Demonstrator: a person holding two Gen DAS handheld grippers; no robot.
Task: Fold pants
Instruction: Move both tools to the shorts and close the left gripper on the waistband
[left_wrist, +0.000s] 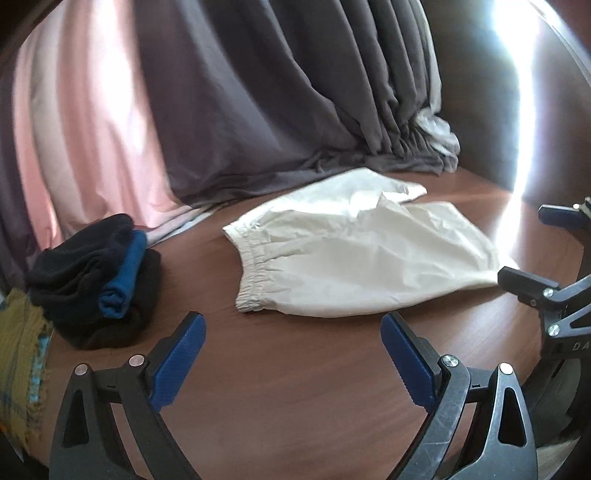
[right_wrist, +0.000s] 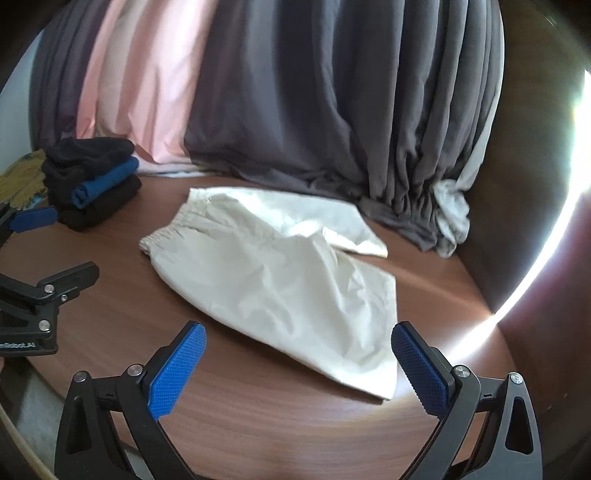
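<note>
On the brown wooden table (right_wrist: 295, 435) the cream pants (right_wrist: 280, 273) lie spread flat in the middle, waistband toward the pile of dark folded clothes (right_wrist: 92, 181) at the left. Behind hang grey and pink curtains (right_wrist: 295, 103), touching the far edge. Bare wood lies near both grippers. The left gripper (left_wrist: 293, 354) and right gripper (right_wrist: 297, 365) hover released, holding nothing.

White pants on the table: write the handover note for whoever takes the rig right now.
Left gripper: open, empty, hovering near the waistband side.
Right gripper: open, empty, near the leg hems.
White pants: spread flat on the wooden table, elastic waistband toward the folded dark clothes stack, legs slightly apart.
Done: nothing folded on this pair.
Left: grasp, fold, stack.
</note>
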